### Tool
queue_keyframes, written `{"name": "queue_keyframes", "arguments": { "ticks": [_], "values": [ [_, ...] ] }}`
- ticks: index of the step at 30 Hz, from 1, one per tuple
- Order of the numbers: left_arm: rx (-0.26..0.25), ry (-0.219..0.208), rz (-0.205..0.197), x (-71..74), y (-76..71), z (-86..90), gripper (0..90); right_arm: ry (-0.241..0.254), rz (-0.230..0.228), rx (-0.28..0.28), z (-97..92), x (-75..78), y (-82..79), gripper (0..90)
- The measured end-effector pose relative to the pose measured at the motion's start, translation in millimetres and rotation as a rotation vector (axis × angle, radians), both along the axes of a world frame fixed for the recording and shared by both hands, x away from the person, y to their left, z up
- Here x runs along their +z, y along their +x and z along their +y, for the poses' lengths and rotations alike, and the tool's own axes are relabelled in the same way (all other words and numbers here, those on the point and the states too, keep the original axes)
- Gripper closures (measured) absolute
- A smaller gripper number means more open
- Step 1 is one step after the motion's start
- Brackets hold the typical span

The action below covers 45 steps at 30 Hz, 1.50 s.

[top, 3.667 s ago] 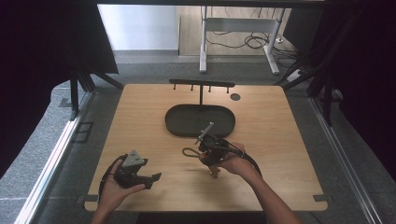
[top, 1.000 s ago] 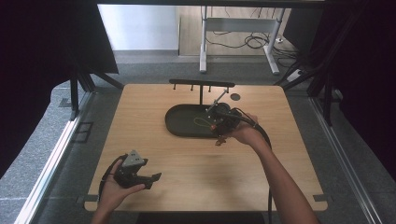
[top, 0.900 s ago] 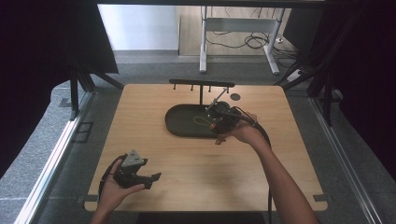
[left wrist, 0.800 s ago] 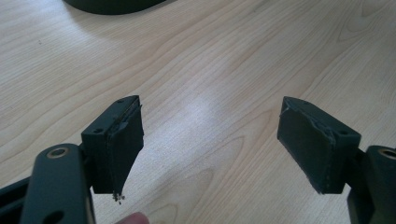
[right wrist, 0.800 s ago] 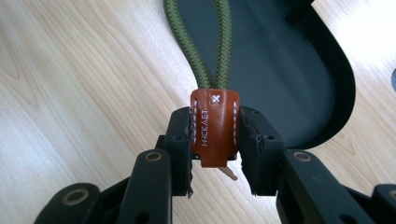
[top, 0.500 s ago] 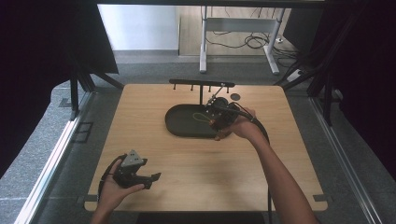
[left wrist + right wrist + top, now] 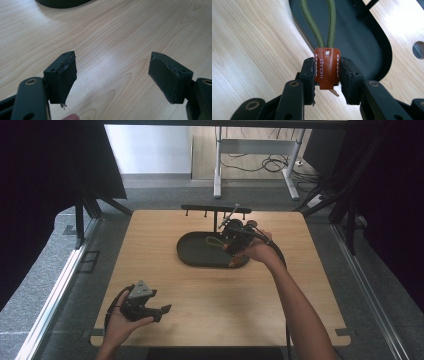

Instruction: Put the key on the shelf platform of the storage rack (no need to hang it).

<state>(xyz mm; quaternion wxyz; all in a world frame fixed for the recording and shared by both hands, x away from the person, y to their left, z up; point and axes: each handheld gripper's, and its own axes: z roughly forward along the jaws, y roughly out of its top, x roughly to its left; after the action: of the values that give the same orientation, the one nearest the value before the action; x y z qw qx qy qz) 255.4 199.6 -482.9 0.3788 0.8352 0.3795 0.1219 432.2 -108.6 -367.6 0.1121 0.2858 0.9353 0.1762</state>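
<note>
Right gripper view, brown leather tag (image 7: 327,68) (green cord loop (image 7: 318,23)) clamped in jaws, over black tray (image 7: 362,45)

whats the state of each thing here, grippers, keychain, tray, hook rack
right gripper: shut on the leather tab, held over the tray
leather tab: clamped between the jaws, green cord loop stretching away from it
left gripper: open, nothing between the jaws, low over the table
tray: flat on the table
hook rack: upright behind the tray
</note>
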Motion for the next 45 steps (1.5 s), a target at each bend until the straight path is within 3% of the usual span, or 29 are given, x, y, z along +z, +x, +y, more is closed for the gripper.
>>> {"name": "queue_keyframes", "arguments": {
  "ticks": [8, 12, 19, 26, 45],
  "values": [
    [-0.003, 0.002, 0.004, -1.7, 0.7, 0.2, 23.0, 0.000, -0.001, -0.009, 1.6, -4.3, 12.8, 67.0],
    [0.001, -0.001, 0.008, -2.7, 1.7, 1.2, 23.0, -0.023, 0.003, -0.015, 2.4, -12.4, 21.5, 67.0],
    [0.012, -0.011, 0.012, -4.0, 2.9, 6.7, 23.0, -0.019, 0.019, -0.023, 5.7, -21.3, 35.2, 67.0],
    [0.023, -0.027, 0.004, -3.0, 2.9, 10.5, 23.1, -0.032, 0.007, -0.017, 12.2, -23.8, 48.2, 67.0],
    [0.027, -0.031, 0.012, -3.9, 3.0, 11.6, 23.0, -0.021, 0.010, -0.030, 10.5, -47.3, 62.7, 66.8]
  ]
}}
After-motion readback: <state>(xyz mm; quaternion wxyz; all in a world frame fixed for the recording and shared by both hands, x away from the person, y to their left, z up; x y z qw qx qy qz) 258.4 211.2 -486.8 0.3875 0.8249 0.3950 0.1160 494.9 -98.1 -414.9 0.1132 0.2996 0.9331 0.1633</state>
